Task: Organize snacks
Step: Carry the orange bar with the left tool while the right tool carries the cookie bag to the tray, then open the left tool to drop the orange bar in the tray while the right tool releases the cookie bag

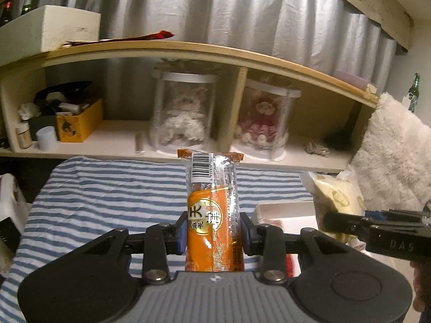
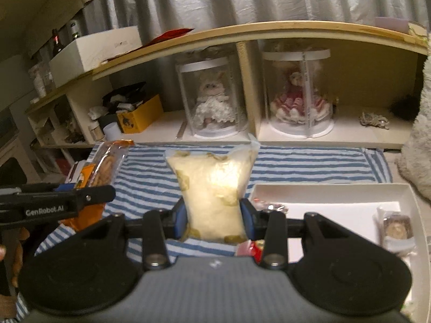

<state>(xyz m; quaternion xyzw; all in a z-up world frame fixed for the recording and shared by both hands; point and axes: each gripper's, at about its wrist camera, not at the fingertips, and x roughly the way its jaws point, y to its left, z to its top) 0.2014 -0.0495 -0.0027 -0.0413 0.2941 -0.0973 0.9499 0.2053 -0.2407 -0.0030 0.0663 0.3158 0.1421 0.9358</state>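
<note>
My left gripper is shut on an orange snack packet with a barcode, held upright above the blue-striped cloth. My right gripper is shut on a pale yellow snack bag, held above the same cloth. The orange packet also shows in the right wrist view, held by the left gripper at the left edge. The yellow bag shows in the left wrist view at the right. A white tray at the right holds a wrapped snack and red-wrapped snacks.
A wooden shelf stands behind the cloth with two dolls in clear cylinders, a yellow box and a white cup. A fluffy white pillow lies at the right. A white box sits on top.
</note>
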